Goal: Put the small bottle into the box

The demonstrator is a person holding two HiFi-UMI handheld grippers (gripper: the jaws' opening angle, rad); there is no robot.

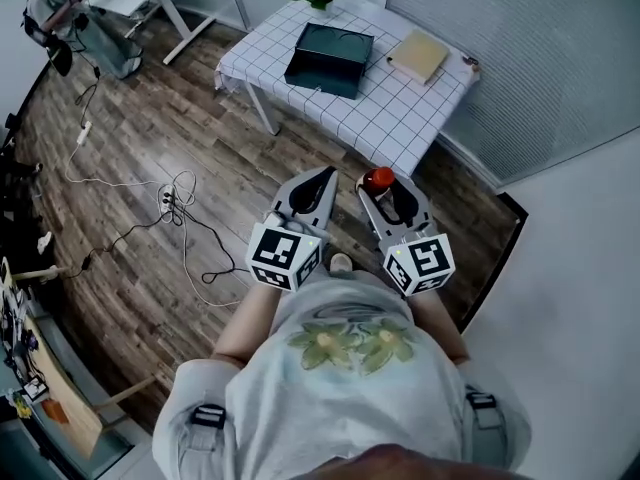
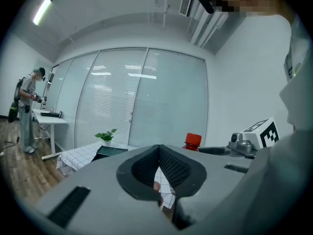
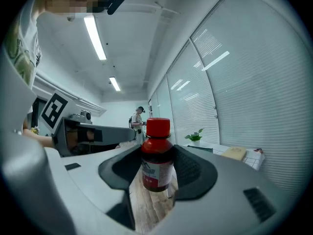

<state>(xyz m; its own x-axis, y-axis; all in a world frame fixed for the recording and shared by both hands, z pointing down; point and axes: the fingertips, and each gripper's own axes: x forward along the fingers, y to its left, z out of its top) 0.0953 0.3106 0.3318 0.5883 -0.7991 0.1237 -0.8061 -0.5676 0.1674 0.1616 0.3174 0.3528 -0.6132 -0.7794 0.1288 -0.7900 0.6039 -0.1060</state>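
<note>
Table (image 1: 400,118) with a checked cloth carries the dark open-topped box (image 1: 325,73), well ahead of me. My right gripper (image 1: 381,193) is far short of the box, over the wooden floor. Its jaws are spread wide but clamped on the small bottle (image 3: 157,160), pads pressing on the body below the red cap, with the bottle upright. My left gripper (image 2: 159,151) sits alongside, also far from the box, its jaw tips closed together on nothing.

I judge the carry to be the step in hand. I want to hold the bottle upright, bring it over the box's near wall, lower it well inside, and only then ease the jaws apart. The bottle's white label has print too small for me to read.
</note>
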